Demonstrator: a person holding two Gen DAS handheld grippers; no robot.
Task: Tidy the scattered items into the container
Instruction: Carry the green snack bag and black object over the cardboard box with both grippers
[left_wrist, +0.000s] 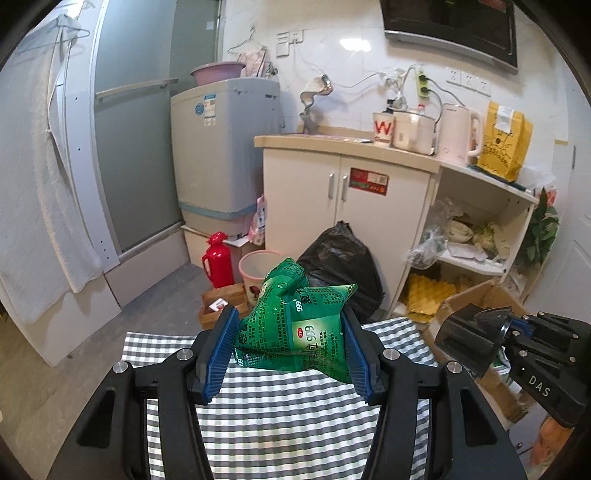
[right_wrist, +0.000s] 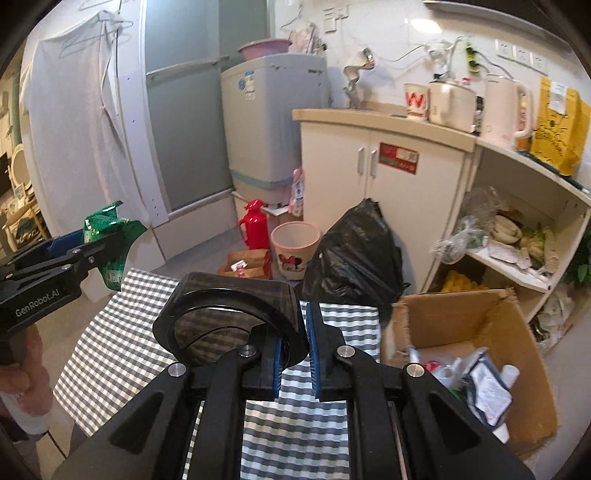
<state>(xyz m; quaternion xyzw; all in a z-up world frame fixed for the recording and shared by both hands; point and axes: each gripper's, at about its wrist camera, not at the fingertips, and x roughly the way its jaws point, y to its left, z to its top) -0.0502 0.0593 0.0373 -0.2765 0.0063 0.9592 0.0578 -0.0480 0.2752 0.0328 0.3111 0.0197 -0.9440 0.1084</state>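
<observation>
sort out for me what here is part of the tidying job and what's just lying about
Part of the job:
- green packet, held in the left tool
- black dish, held in the right tool
- cardboard box, already holding items
- checked cloth

Just lying about:
- black bin bag
- red flask
- pink bin
- kettle
- yellow bag

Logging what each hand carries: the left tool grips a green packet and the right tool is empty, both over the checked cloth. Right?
Not quite: the right tool is not empty. The right wrist view shows it clamping a black dish-shaped item. The left tool does grip the green packet, over the checked cloth.
</observation>
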